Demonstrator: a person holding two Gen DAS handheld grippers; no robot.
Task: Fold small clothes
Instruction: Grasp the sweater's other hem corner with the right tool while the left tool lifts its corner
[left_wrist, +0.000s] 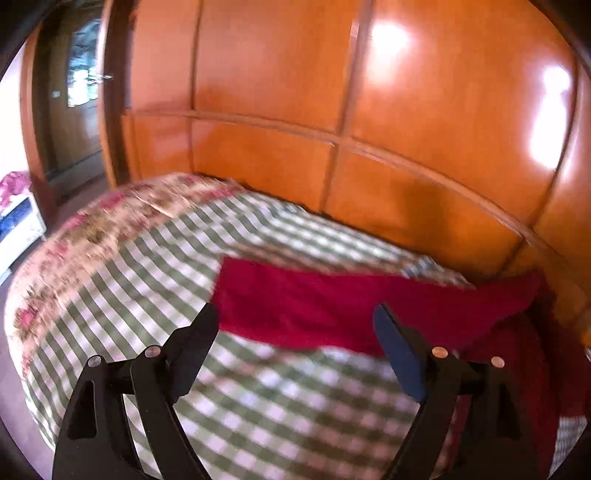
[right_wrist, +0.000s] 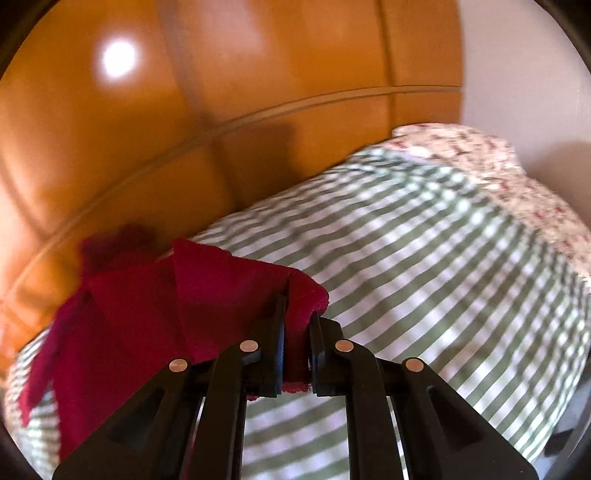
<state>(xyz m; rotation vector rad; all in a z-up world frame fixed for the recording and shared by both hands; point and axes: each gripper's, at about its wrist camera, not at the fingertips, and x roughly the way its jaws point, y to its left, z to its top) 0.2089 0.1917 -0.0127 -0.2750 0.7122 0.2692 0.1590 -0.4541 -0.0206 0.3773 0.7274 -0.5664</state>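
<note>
Right tongs (right_wrist: 297, 328) clamping down on a corner of the red garment (right_wrist: 155, 295), lifting that edge clear of the green checked bedsheet (right_wrist: 424, 258). Left tongs (left_wrist: 295, 325) gaping wide with nothing between them, hanging over the sheet just short of the same red cloth (left_wrist: 314, 306). Rest of the garment lying spread on the bed, up against the orange wooden wardrobe (left_wrist: 277, 74). Floral cover (left_wrist: 110, 221) showing along the far edge, all a bit blurry

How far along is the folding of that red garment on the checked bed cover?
Done: little, the red garment lies spread on the checked cover. In hand: the right tongs pinch its edge, while the left tongs are open and empty. Left: the folds themselves.
</note>
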